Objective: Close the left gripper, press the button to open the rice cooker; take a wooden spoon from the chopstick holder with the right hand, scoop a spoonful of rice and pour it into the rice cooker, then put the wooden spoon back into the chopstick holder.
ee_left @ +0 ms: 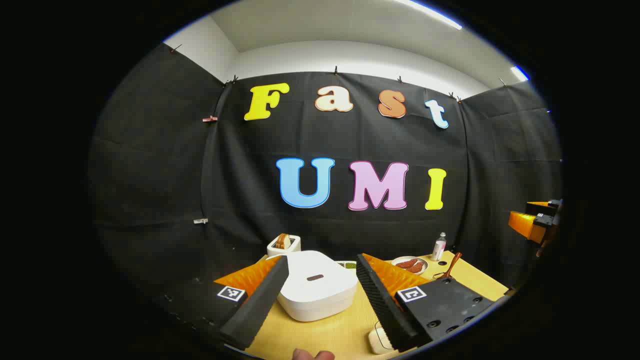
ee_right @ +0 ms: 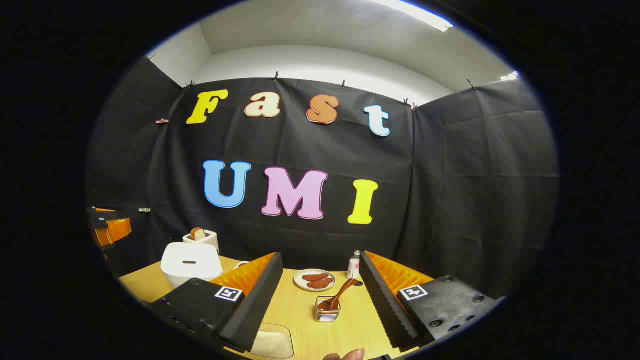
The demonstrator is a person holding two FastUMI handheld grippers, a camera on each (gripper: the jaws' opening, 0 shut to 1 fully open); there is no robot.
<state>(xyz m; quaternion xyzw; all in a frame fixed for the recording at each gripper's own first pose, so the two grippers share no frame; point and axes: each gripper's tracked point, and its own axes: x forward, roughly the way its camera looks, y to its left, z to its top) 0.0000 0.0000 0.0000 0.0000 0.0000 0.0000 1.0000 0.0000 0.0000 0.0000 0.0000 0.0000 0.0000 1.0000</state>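
Claws: left [ee_left: 320, 295] wide open, empty | right [ee_right: 320, 295] likewise | rice cooker [ee_left: 315, 290] apparently closed

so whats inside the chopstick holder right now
A wooden spoon stands in the chopstick holder, bowl down, handle leaning up to the right. The wire walls partly screen the bottom, so anything else in there cannot be made out.

Smooth, seemingly plastic rice cooker [ee_left: 316, 292]
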